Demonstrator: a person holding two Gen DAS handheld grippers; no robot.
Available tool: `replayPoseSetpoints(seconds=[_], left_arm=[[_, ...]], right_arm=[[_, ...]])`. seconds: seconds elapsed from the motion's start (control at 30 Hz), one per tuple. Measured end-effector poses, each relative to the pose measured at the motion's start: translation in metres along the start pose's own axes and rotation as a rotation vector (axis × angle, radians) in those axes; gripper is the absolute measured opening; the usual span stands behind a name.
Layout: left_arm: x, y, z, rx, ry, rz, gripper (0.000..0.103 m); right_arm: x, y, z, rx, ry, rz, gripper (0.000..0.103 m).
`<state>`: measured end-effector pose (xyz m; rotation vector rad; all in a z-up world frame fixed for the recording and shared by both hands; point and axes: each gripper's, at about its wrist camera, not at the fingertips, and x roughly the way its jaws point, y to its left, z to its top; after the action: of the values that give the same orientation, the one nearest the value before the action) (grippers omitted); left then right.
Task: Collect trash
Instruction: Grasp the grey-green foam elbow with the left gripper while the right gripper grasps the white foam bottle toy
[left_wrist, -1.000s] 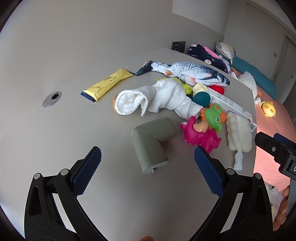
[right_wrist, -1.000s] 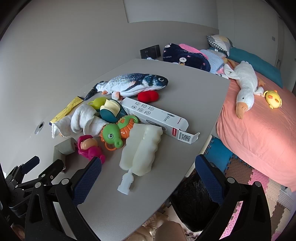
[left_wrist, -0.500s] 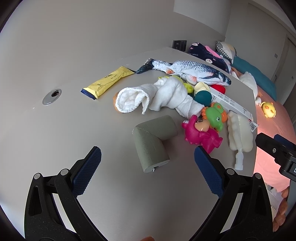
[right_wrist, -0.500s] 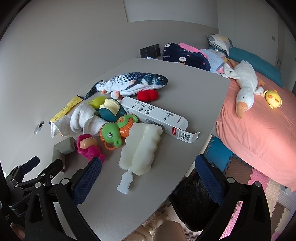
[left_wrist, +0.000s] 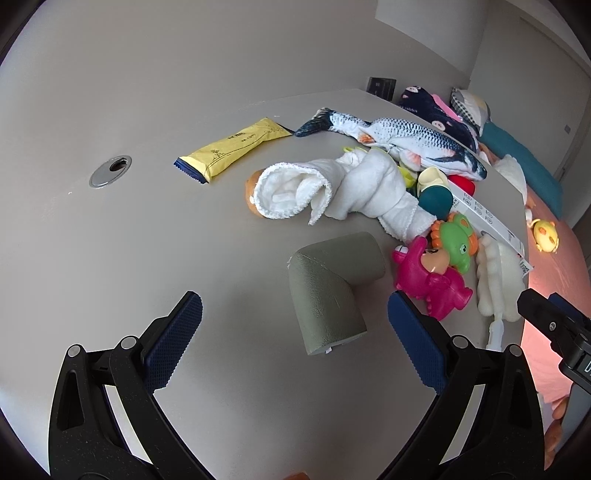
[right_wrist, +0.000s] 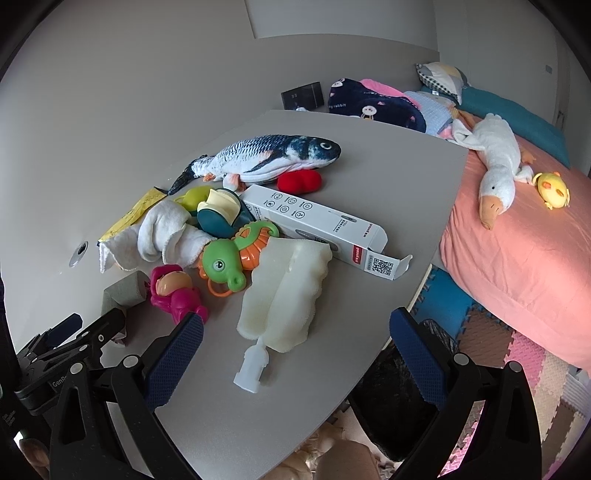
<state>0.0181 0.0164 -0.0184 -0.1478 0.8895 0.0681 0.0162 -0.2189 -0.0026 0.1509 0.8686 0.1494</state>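
Note:
A grey foam corner piece (left_wrist: 330, 286) lies on the grey table (left_wrist: 129, 240), just ahead of my left gripper (left_wrist: 293, 323), which is open and empty. A yellow wrapper (left_wrist: 232, 147) lies farther back to the left. In the right wrist view, a white foam brush piece (right_wrist: 286, 291) and an open white carton (right_wrist: 321, 223) lie ahead of my right gripper (right_wrist: 295, 345), also open and empty. The foam corner piece (right_wrist: 122, 291) shows there at the left. A dark bin (right_wrist: 410, 391) stands on the floor under the table edge.
A rolled white towel (left_wrist: 340, 184), a plush fish (left_wrist: 399, 134), a pink toy (left_wrist: 430, 277), a green seahorse toy (right_wrist: 231, 258) and a red toy (right_wrist: 299, 181) crowd the table. A bed (right_wrist: 517, 229) with a plush goose (right_wrist: 495, 166) lies at the right. Foam floor mats (right_wrist: 517, 354) lie below.
Both grippers have drifted slightly; the table objects sit a little lower and nearer in the left wrist view. Neither gripper has taken hold of anything.

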Motion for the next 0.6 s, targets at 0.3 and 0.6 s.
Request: replayPoseSetpoints(seconds=[0.3,0.6], left_arm=[[0.018,-0.01,0.003,0.057,0.037,0.06,0.097],[0.028,-0.004,0.005,0.041,0.072,0.096,0.087]], right_arm=[[0.026,0.011,0.005,-0.024,0.035,-0.017,0.082],[0.047,0.013,0.008,-0.042,0.055,-0.055,0.067]])
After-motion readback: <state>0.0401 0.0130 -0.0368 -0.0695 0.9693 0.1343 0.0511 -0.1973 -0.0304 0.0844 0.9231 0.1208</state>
